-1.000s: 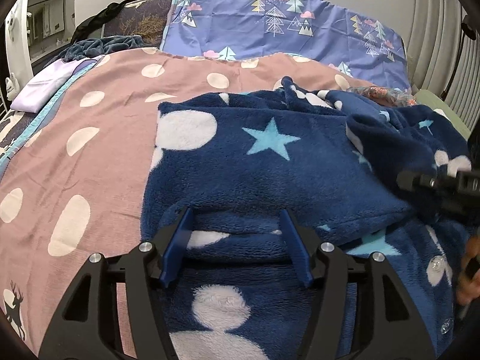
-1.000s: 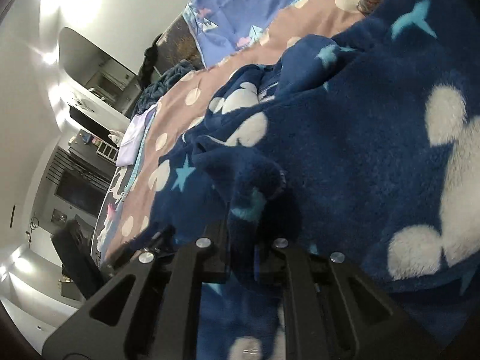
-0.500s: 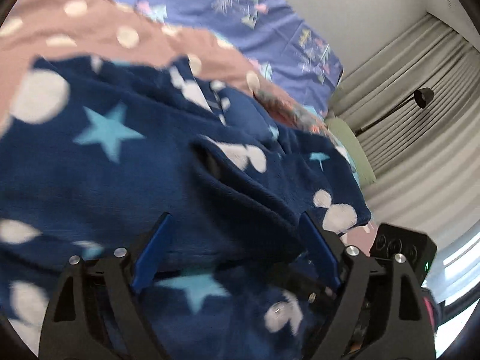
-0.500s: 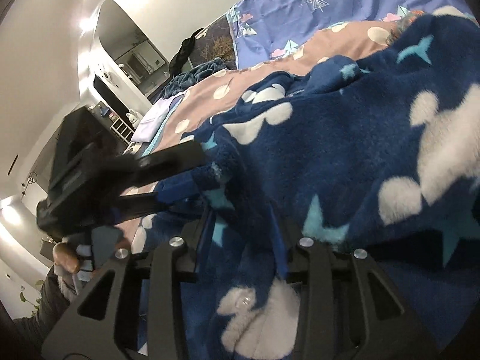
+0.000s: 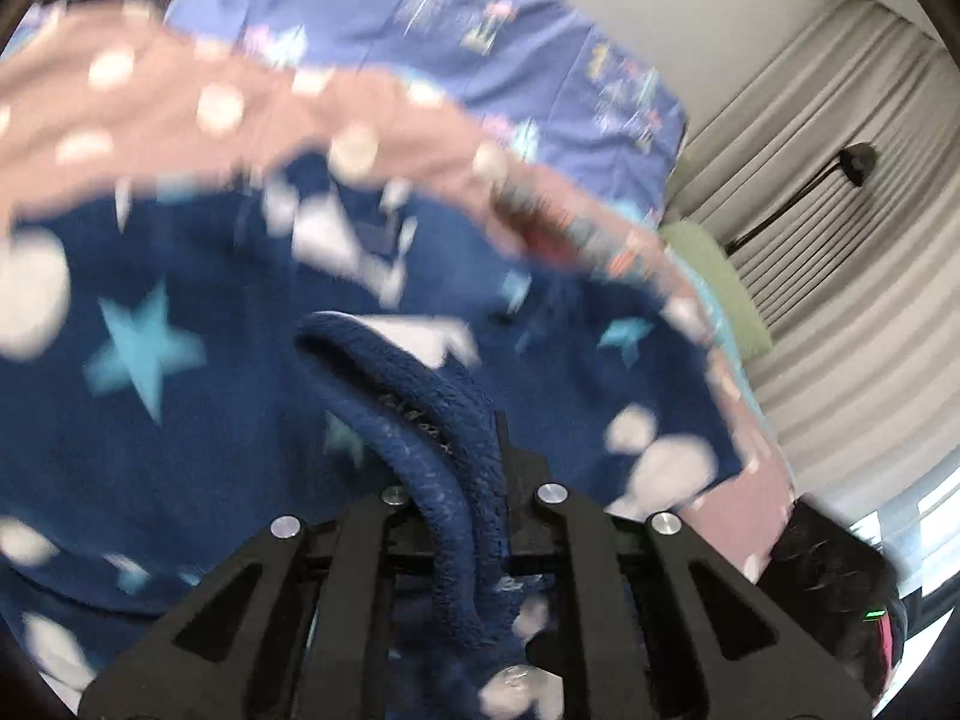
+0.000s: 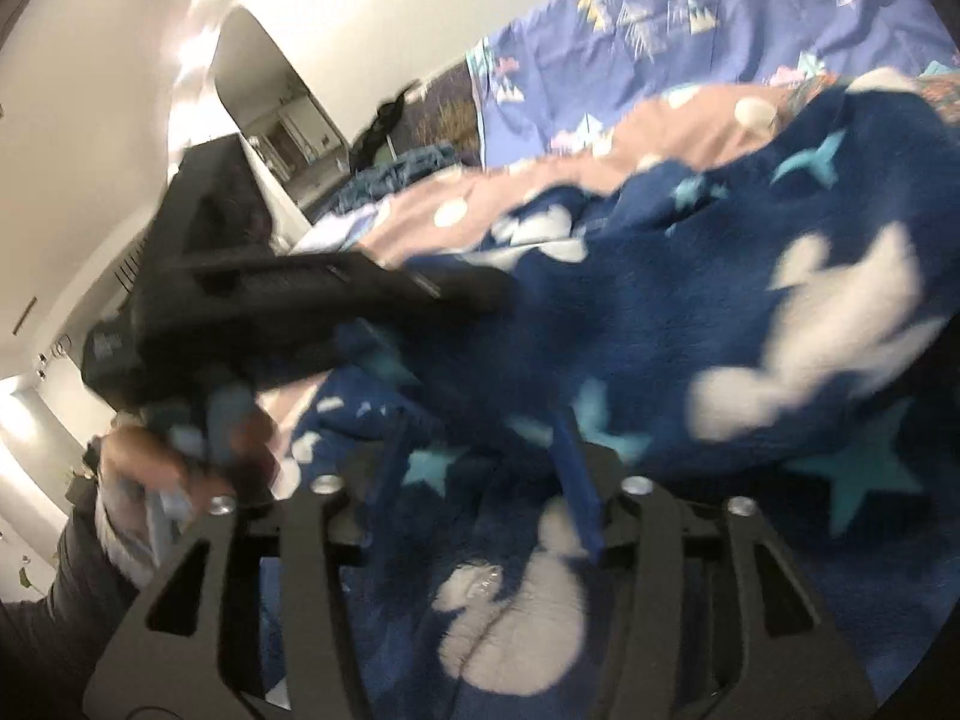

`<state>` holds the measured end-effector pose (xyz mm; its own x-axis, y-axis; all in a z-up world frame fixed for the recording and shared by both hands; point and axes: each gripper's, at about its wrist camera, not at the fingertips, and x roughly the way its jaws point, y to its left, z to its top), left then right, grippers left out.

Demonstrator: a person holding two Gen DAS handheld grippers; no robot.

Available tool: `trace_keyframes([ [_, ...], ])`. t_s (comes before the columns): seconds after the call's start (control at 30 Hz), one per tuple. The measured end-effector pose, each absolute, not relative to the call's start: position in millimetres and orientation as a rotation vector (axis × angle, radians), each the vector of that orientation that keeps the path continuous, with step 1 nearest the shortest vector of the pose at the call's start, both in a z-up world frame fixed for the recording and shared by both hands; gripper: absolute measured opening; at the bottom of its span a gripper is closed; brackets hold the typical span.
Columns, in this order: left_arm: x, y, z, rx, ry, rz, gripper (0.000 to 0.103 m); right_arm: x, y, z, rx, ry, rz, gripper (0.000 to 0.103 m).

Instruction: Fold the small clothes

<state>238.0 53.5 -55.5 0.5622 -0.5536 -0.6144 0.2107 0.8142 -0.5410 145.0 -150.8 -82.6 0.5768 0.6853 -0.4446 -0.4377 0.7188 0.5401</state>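
A navy fleece garment [image 5: 180, 408] with white shapes and teal stars lies on the pink dotted bedspread [image 5: 180, 114]. My left gripper [image 5: 462, 480] is shut on a thick folded edge of the garment [image 5: 420, 414], which runs up between its jaws. In the right wrist view the same garment [image 6: 690, 324] fills the frame. My right gripper [image 6: 480, 438] is open, its blue fingers [image 6: 576, 480] spread over the fleece and holding nothing. The left gripper's black body [image 6: 288, 294] and the hand on it show at the left of that view.
A blue tree-print pillow [image 5: 480, 42] lies at the head of the bed. Pale curtains [image 5: 840, 240] and a black lamp arm [image 5: 852, 162] stand to the right. A white dresser and mirror [image 6: 264, 120] stand left of the bed. A white button [image 6: 474, 576] sits on the fleece.
My left gripper has closed on a folded edge of the garment and swung right. My right gripper has let go of the fleece and opened.
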Motion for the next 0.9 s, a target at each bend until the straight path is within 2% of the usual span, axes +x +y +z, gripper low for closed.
trace_keyframes([
  [0.2, 218, 85, 34, -0.378, 0.658, -0.490, 0.010, 165, -198, -103, 0.574, 0.718, 0.405, 0.053],
  [0.27, 206, 101, 49, -0.347, 0.610, -0.464, 0.010, 172, -216, -116, 0.678, 0.748, 0.333, 0.034],
  [0.3, 201, 111, 51, -0.338, 0.598, -0.440, 0.011, 175, -220, -120, 0.712, 0.764, 0.329, 0.032],
  [0.43, 199, 155, 20, -0.369, 0.639, -0.292, 0.015, 173, -206, -116, 0.625, 0.760, 0.297, 0.033],
  [0.57, 206, 194, -51, -0.274, 0.749, 0.016, 0.036, 171, -193, -112, 0.552, 0.755, 0.284, 0.039],
  [0.67, 204, 217, -92, -0.331, 0.855, 0.084, 0.038, 170, -193, -114, 0.556, 0.755, 0.286, 0.039],
  [0.73, 198, 219, -95, -0.353, 0.837, 0.072, 0.038, 171, -193, -114, 0.547, 0.756, 0.283, 0.040],
  [0.83, 186, 209, -69, -0.345, 0.742, 0.032, 0.040, 175, -190, -112, 0.525, 0.755, 0.278, 0.042],
  [0.9, 180, 198, -55, -0.370, 0.685, -0.041, 0.048, 175, -189, -112, 0.513, 0.753, 0.276, 0.043],
])
